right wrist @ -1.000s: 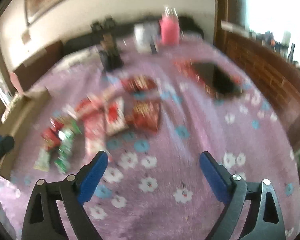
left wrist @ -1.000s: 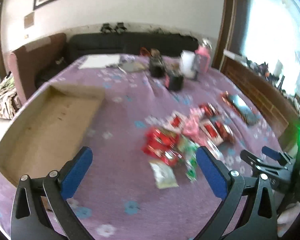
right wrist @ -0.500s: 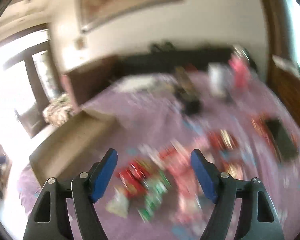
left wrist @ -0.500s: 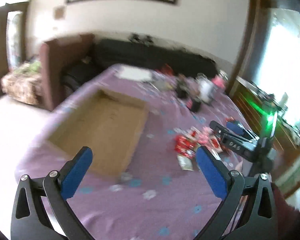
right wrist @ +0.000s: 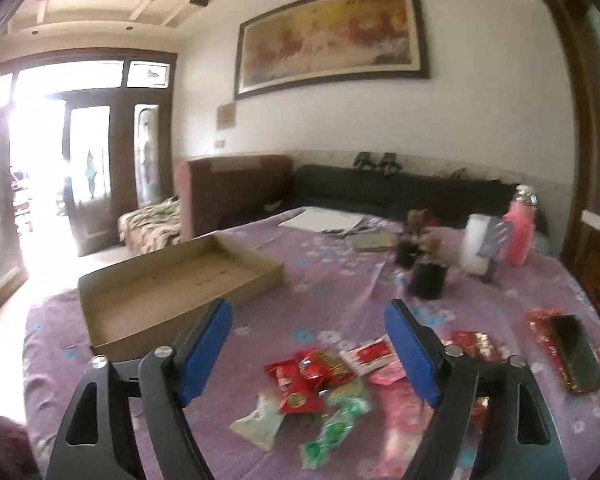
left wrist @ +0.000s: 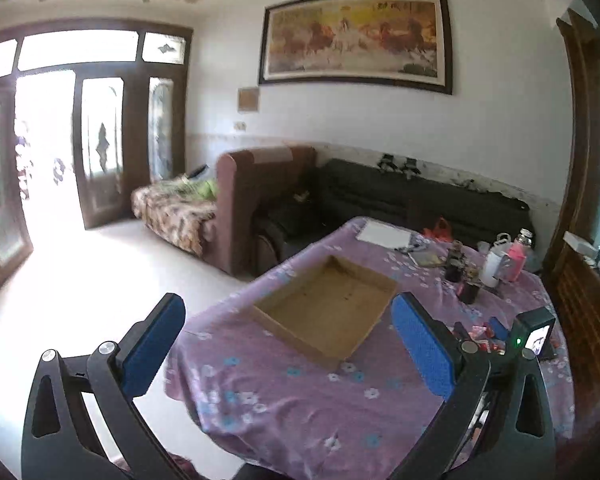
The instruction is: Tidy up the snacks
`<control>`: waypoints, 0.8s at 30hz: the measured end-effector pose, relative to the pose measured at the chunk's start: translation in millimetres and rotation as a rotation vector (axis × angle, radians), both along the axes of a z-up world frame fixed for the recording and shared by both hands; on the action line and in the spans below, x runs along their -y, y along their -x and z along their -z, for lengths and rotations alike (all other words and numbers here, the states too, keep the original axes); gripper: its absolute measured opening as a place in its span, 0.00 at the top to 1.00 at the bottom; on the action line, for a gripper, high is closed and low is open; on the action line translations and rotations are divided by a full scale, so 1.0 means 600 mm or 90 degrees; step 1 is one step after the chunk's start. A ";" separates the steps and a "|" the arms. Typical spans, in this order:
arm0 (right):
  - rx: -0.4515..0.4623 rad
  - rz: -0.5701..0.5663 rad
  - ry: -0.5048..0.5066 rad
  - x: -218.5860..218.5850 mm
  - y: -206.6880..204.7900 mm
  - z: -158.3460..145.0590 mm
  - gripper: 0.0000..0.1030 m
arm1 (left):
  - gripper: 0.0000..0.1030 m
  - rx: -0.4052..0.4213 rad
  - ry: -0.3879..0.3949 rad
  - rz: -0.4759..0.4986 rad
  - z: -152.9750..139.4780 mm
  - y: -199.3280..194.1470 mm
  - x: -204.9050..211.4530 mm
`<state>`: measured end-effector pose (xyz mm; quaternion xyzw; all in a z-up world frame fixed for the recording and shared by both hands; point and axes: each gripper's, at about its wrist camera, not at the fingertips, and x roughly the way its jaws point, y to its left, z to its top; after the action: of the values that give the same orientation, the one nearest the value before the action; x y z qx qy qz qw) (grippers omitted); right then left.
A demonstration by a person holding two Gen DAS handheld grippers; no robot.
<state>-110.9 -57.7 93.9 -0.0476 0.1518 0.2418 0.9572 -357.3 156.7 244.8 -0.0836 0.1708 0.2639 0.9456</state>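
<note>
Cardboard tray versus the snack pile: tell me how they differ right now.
The cardboard tray is one plain brown, open, empty container; the snack pile is many red, green and pink packets, scattered loosely. The tray sits left of the pile, apart from it. Both rest on the purple floral tablecloth.

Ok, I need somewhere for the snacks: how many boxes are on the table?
1: the box sits left of the snacks, open-topped. Others may lie out of view.
</note>
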 end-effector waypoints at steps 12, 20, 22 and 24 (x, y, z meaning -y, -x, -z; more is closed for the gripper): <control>0.010 0.034 0.041 -0.002 -0.004 0.018 0.20 | 0.00 0.010 0.073 -0.018 0.006 0.046 -0.031; 0.025 0.033 0.051 -0.004 0.003 0.016 0.18 | 0.00 -0.009 0.117 -0.006 0.025 0.025 -0.027; 0.033 0.036 0.049 -0.003 0.006 0.014 0.18 | 0.00 -0.023 0.120 0.009 0.030 0.003 -0.023; 0.038 0.037 0.045 -0.001 0.008 0.011 0.18 | 0.00 -0.035 0.123 0.031 0.035 -0.027 -0.020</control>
<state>-115.8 -57.2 87.5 -0.0845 0.1328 0.2070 0.9656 -341.1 168.6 223.9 -0.1632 0.2234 0.2252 0.9342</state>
